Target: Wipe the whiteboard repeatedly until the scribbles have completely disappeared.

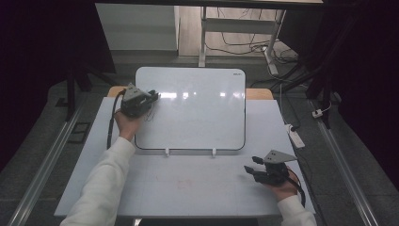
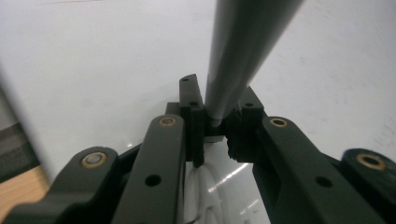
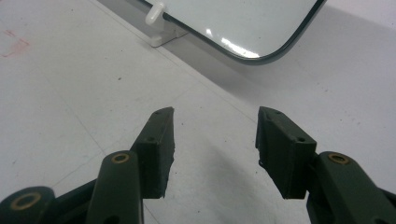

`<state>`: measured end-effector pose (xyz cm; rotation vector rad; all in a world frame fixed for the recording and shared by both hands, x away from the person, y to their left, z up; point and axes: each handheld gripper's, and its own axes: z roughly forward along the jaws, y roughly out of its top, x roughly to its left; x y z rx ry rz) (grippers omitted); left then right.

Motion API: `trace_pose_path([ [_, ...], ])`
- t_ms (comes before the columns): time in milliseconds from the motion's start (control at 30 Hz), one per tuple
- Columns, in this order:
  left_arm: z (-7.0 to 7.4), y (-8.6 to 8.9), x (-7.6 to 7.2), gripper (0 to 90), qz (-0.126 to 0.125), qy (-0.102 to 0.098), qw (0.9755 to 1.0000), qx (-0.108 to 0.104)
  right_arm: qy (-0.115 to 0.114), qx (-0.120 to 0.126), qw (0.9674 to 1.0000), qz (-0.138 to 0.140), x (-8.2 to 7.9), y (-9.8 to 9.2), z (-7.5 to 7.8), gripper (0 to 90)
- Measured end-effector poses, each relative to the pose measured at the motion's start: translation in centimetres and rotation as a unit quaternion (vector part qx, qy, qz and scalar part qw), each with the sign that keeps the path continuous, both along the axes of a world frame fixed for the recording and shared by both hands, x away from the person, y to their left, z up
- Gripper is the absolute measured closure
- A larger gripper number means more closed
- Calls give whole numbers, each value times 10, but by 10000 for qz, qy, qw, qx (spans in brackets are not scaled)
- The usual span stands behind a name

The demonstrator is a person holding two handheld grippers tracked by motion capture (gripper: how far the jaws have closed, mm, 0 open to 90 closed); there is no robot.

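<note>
Clamped between the left claw (image 2: pixel 212 128) jaws, the grey marker (image 2: pixel 243 51) could twist and smear the whiteboard (image 1: pixel 202 113) beneath, while the right claw (image 3: pixel 215 140) rests open, empty, over the surface (image 3: pixel 70 93).

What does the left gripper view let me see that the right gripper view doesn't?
The left gripper view alone shows a grey, rod-shaped pen-like object pinched between the left tongs, right above the board. The right gripper view alone shows the open, empty right tongs over the pale grey table top, a small white plastic clip and faint red smudges. Both show the glossy white rounded-corner whiteboard.
</note>
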<state>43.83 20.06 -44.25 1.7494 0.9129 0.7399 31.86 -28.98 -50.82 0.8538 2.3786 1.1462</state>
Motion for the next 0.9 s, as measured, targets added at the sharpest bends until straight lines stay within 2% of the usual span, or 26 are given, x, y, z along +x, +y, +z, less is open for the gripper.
trace_pose_path([
  [67,3,4,0,773,68,-18,10000,18,-30,-4,10000,-7,-1,0,0,472],
  [133,5,20,0,772,336,1,9994,-112,-26,28,10000,-31,0,-1,1,472],
  [167,5,30,1,773,433,32,9987,-253,-27,32,10000,-31,0,-1,1,472],
  [233,2,41,-1,773,486,61,9981,-363,-22,31,10000,-21,0,0,1,472],
  [300,-1,34,-3,773,439,26,9985,-338,-13,9,10000,6,-1,0,0,472],
  [333,-3,27,-4,773,331,36,9988,-352,-12,9,10000,9,0,0,0,473],
  [433,-7,2,-6,772,13,-9,9999,-144,-9,5,10000,-1,0,1,0,473],
  [467,-7,-2,-7,772,-7,-30,10000,-48,-13,-6,10000,3,0,1,0,472],
  [533,-5,2,-6,772,50,-52,10000,-42,-12,-14,10000,-5,0,1,0,473],
  [600,-1,15,-4,773,308,-40,9995,-112,-26,0,10000,-5,0,1,0,473],
  [667,1,32,-3,773,561,-27,9978,-351,-32,-3,10000,-2,-1,1,0,472],
  [700,1,38,-2,773,607,-7,9971,-456,-28,0,10000,-2,-1,1,0,472],
  [733,0,40,-2,773,584,18,9969,-529,-35,0,10000,5,-1,1,0,473],
  [800,-3,32,-3,773,482,44,9975,-514,-33,3,10000,4,-1,1,0,472],
  [867,-6,18,-5,773,250,57,9988,-428,-17,-6,10000,-1,0,1,0,473],
  [900,-7,10,-6,772,158,52,9994,-319,-27,-15,10000,6,0,2,0,472],
])
